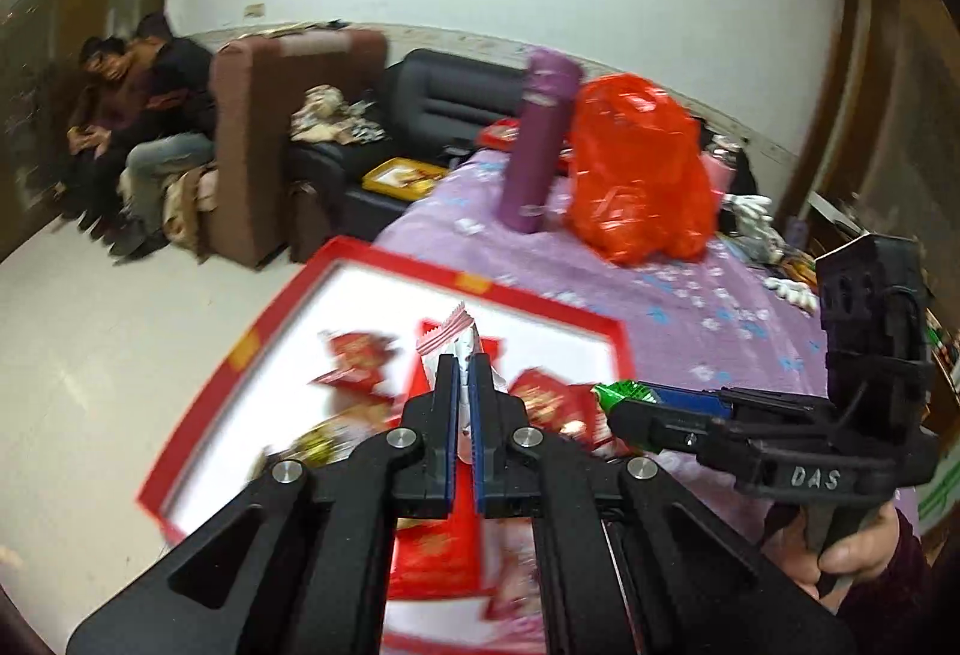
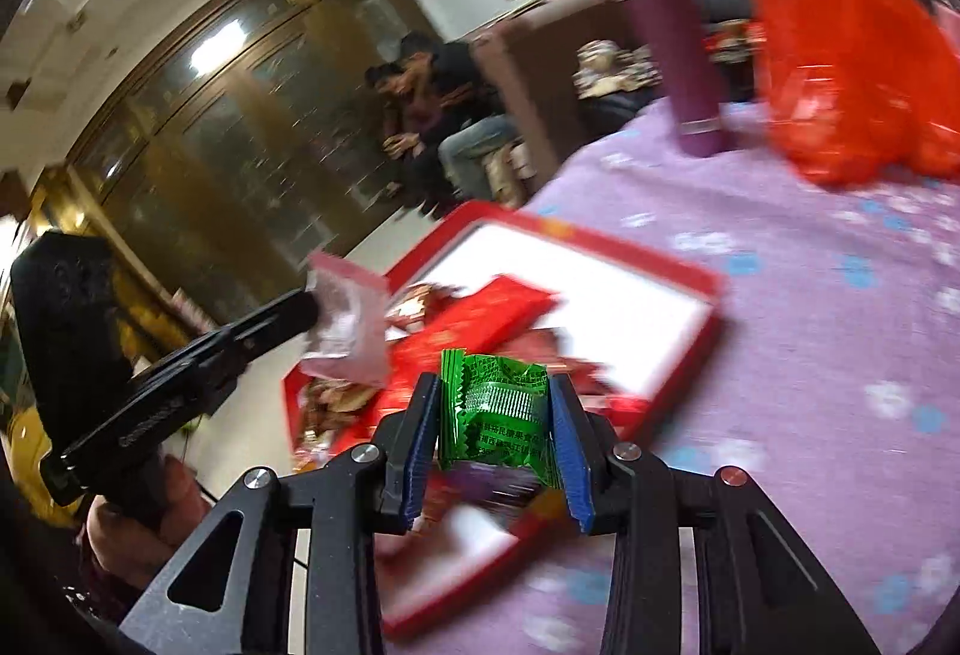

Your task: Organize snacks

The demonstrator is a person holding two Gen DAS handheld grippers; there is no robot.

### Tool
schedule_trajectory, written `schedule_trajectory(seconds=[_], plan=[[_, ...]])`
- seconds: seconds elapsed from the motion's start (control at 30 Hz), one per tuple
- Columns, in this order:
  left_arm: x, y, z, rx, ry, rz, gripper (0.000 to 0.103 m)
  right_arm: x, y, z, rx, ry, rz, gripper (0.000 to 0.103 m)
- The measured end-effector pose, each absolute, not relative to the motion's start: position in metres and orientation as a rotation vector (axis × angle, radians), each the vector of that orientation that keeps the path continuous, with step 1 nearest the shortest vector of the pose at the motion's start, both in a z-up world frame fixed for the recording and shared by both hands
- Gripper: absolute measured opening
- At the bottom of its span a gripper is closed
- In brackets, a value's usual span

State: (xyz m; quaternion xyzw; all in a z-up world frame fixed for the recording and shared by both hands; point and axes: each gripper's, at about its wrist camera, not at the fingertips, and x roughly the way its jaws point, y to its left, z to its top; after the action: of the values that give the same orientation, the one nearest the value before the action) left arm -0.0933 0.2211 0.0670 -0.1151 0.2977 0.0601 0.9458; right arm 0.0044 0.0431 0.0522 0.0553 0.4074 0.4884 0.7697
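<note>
Left wrist view: a purple flowered cloth is spread ahead and to the right of the left gripper, with bare cloth left open between the red-rimmed white tray and the red plastic bag and purple flask beyond. The tray lies directly beneath both grippers, its far rim just ahead of the fingertips; red packets are scattered in it. A pink-and-white snack packet is clamped between the nearly closed left fingers. A green snack packet is pinched by the right gripper, held partly open around it.
</note>
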Motion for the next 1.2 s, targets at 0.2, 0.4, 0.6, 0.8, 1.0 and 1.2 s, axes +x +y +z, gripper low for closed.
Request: schedule_trajectory(seconds=[0.2, 0.4, 0.6, 0.8, 1.0, 1.2], plan=[[-0.096, 0.242, 0.048, -0.279, 0.676, 0.171, 0.023, -0.015, 0.084, 0.046, 0.074, 0.903, 1.066, 0.047], [-0.118, 0.23, 0.057, -0.245, 0.572, 0.202, 0.076, -0.027, 0.054, 0.056, 0.078, 0.807, 0.986, 0.064], [-0.136, 0.188, 0.075, -0.015, 0.459, 0.347, 0.092, -0.04, 0.006, 0.066, 0.102, 0.731, 0.901, 0.069], [-0.151, 0.167, 0.08, 0.053, 0.444, 0.413, 0.103, -0.069, -0.012, 0.085, 0.028, 0.621, 0.906, 0.074], [-0.156, 0.18, 0.077, -0.077, 0.499, 0.407, 0.103, -0.084, -0.01, 0.085, 0.025, 0.615, 0.938, 0.075], [-0.16, 0.19, 0.07, -0.034, 0.52, 0.54, 0.103, -0.09, 0.006, 0.076, -0.002, 0.639, 0.948, 0.075]])
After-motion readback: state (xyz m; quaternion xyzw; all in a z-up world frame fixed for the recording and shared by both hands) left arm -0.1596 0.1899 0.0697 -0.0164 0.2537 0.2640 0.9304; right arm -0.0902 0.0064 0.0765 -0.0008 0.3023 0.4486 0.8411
